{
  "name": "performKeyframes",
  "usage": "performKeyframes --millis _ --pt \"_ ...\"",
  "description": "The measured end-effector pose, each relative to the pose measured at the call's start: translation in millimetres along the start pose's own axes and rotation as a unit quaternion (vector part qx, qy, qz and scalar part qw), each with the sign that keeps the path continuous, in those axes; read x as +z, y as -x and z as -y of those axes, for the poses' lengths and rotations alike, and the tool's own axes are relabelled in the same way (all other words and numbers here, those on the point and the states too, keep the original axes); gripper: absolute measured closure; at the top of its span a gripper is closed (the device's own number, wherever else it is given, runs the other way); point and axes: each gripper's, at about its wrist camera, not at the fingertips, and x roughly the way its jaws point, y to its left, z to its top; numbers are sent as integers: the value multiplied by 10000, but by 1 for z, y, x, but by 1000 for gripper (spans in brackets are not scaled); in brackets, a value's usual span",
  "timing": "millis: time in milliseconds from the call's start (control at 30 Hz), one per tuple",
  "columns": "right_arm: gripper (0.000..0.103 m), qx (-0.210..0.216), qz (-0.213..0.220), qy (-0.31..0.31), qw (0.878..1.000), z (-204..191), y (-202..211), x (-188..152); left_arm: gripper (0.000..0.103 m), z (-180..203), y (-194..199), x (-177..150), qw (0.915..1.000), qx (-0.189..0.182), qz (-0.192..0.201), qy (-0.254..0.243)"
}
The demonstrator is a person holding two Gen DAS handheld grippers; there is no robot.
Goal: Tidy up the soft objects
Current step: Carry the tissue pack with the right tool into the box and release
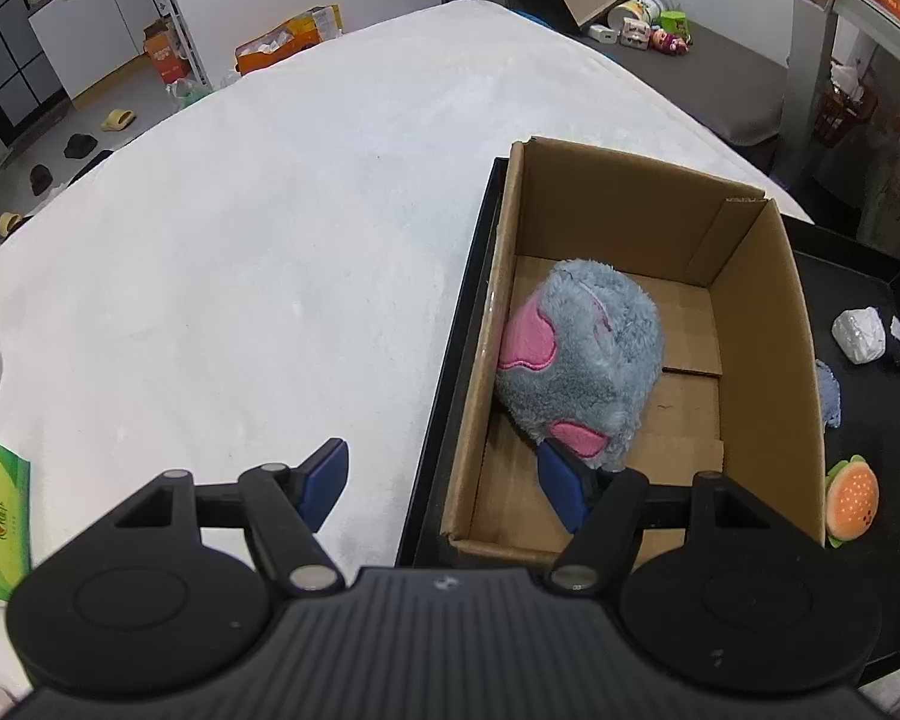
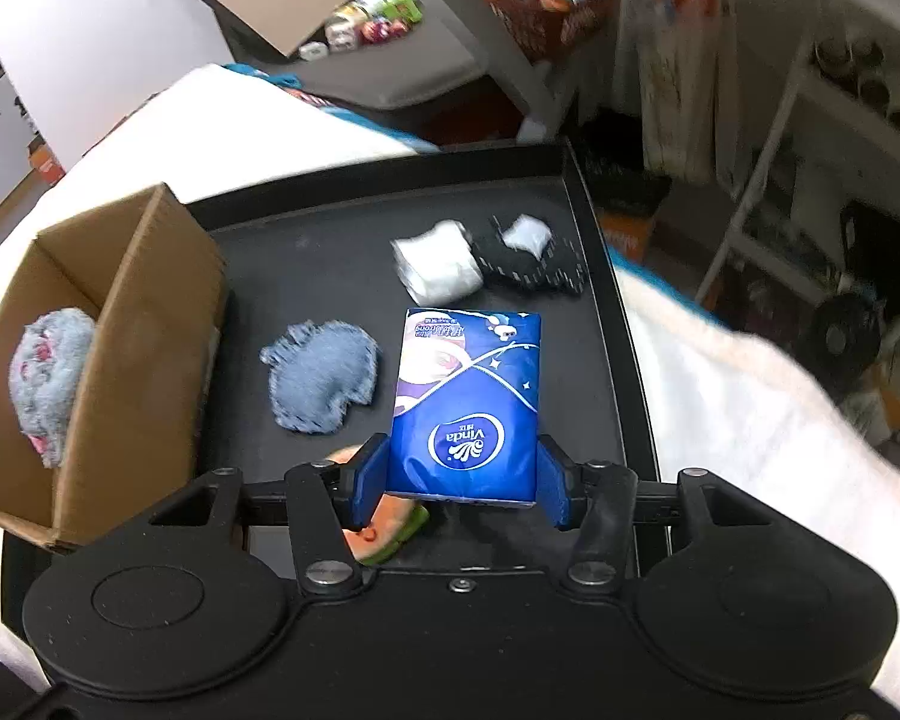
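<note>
A box [image 1: 744, 276] at the tray's [image 2: 330, 240] left edge holds a grey plush [image 1: 582, 354]. The right gripper [image 2: 462, 486] pinches a tissue pack [image 2: 468, 402]; the left gripper [image 1: 444, 480] is spread, empty.

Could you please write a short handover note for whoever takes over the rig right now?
Left gripper: open, empty, over the near left wall of the cardboard box.
Right gripper: jaws shut on the blue tissue pack, above the black tray.
Done: grey-pink plush is in the box.
Left: tissue pack, denim pouch, white bundle, black sock, burger toy, all still on the tray.
</note>
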Motion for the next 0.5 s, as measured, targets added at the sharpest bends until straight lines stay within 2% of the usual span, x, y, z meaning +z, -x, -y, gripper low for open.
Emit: performKeyframes --millis 500 --pt "53 41 273 320 9991 -38 33 21 35 -16 -4 -5 9988 -435 135 169"
